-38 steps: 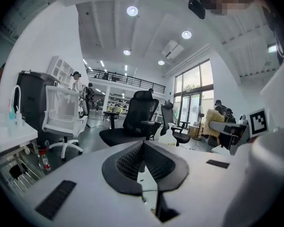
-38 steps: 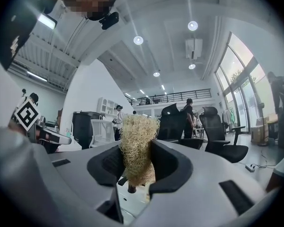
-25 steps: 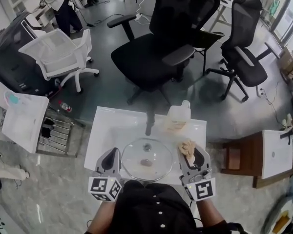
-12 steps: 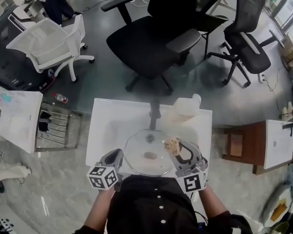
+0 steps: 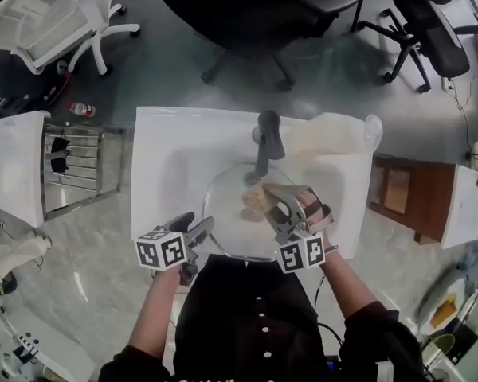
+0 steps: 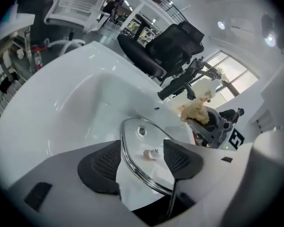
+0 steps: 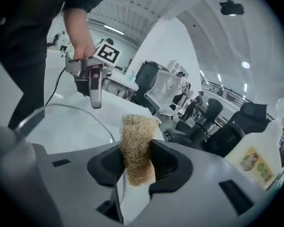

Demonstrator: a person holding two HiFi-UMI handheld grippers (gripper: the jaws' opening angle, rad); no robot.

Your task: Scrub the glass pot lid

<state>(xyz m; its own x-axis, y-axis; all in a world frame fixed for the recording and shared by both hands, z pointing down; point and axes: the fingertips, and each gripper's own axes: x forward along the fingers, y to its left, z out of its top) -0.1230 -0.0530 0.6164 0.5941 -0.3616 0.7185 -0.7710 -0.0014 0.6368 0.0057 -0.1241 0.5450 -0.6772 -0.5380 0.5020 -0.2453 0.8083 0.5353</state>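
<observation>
The round glass pot lid point(image 5: 233, 228) with a metal rim lies in the white sink point(image 5: 166, 159). My left gripper point(image 5: 197, 228) is at its near-left edge. Its jaws are opening, and the lid rim point(image 6: 137, 161) runs between the pads without being pressed. My right gripper point(image 5: 269, 196) is shut on a tan fibrous scrubber point(image 5: 256, 200), held over the middle of the lid. In the right gripper view the scrubber point(image 7: 137, 145) stands pinched between both pads, and the left gripper point(image 7: 95, 86) shows beyond it.
A dark faucet point(image 5: 267, 140) rises at the back of the sink, just beyond the lid. A pale plastic jug point(image 5: 334, 134) lies at the sink's back right. A wire rack point(image 5: 72, 161) stands left, a wooden stool point(image 5: 398, 193) right, and office chairs behind.
The right gripper has carried the scrubber left, from the lid's right edge to over its middle. The left gripper has moved in onto the lid's rim, and its jaws have parted.
</observation>
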